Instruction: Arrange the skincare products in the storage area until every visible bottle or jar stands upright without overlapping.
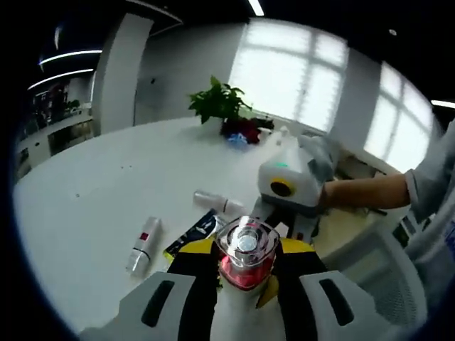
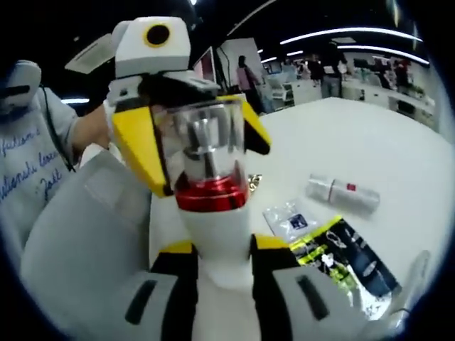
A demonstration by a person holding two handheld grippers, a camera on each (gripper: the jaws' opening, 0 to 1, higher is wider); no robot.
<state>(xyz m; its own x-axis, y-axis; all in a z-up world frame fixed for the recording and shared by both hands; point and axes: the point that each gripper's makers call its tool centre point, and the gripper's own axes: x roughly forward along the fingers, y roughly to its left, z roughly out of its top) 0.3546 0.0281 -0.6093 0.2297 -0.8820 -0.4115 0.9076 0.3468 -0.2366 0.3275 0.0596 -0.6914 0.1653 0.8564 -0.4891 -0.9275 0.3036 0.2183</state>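
One white pump bottle with a red metallic collar and a clear plastic cap (image 1: 245,259) is held upright above the white round surface (image 1: 106,177), near its edge. In the left gripper view, the left tool (image 1: 245,273) is closed on the white body of this bottle. In the right gripper view, the right tool (image 2: 220,259) is closed on the lower white body of the same bottle (image 2: 210,177), and the yellow-tipped jaws of the other tool are seen pressed on the clear cap from both sides.

Two small white tubes are seen lying flat on the surface in the left gripper view: one with a red label (image 1: 143,245) and one plain (image 1: 217,202). Between them and the tools, one black and yellow flat sachet (image 1: 193,233) is lying. In the right gripper view, one white tube with a red mark (image 2: 343,193), one small clear sachet (image 2: 290,219) and one black and yellow sachet (image 2: 341,259) are counted.

One green potted plant (image 1: 220,103) is placed at the far edge of the surface.
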